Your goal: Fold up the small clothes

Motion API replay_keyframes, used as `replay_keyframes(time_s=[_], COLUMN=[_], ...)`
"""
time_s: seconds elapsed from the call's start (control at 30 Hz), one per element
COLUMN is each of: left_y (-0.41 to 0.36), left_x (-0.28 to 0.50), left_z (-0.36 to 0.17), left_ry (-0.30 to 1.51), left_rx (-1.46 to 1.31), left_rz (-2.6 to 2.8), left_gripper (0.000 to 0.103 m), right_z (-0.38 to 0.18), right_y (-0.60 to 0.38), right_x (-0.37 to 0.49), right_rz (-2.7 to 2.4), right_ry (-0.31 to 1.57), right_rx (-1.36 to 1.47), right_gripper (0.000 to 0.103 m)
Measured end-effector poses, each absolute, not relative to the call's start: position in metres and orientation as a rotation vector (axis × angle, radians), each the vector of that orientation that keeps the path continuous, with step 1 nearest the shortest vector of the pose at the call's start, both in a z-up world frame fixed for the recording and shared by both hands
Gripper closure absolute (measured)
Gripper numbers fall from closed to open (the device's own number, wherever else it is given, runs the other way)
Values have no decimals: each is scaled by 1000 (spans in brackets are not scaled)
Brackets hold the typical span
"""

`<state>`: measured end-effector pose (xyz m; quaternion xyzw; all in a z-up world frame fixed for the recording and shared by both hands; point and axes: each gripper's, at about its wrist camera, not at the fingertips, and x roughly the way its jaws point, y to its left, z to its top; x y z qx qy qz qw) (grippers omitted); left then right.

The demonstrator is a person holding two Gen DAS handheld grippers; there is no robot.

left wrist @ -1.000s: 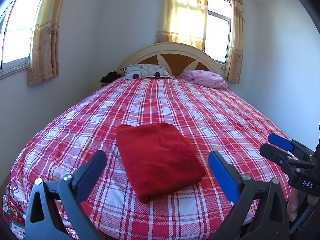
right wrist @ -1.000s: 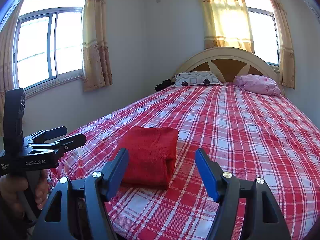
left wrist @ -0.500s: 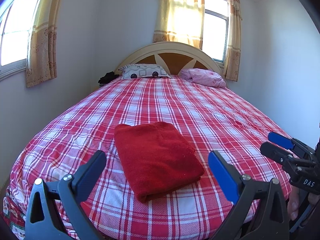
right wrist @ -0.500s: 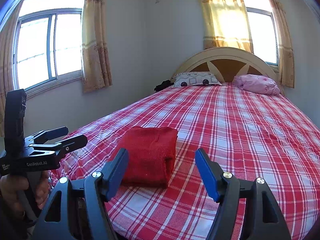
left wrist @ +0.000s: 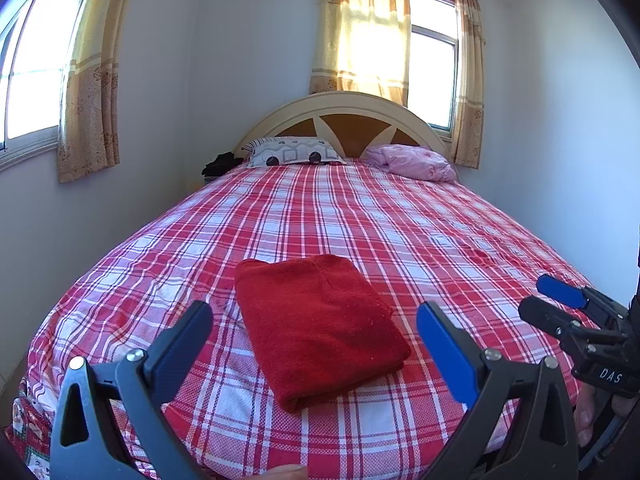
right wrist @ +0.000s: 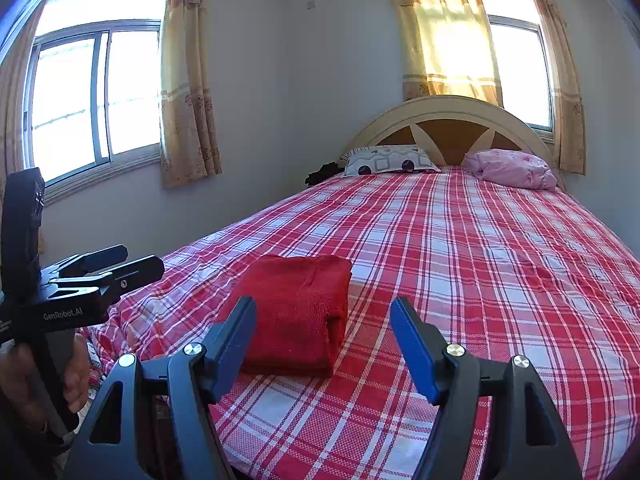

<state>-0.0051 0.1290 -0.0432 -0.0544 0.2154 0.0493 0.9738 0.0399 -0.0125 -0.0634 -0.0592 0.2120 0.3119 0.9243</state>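
One folded red cloth, two pillows, two claws.

Folded red garment: thick fuzzy cloth, matt, towel-like nap. Bedsheet: woven checked cotton-like cloth, matt, slightly creased. Left claw: matt black plastic frame, smooth blue pads, shiny metal pivot screws. Right claw: same finish. Headboard: cream-painted rim, brown wood-look panels. Curtains: thin patterned fabric.

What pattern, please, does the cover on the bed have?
A red-and-white plaid bed cover, clearest in the left wrist view.
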Motion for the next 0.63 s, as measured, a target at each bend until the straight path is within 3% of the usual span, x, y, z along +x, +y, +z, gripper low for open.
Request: replay_keyframes(time_s=[0.63], left_y=[124], left_x=[-5], left_z=[-46], left_ry=[420], left_rx=[-64], left_rz=[91], left_gripper=[0], right_z=[-69], right_y=[-11], right_x=[37], right_rz=[640], right_ry=[449], right_rx=[-129], right_gripper=[33])
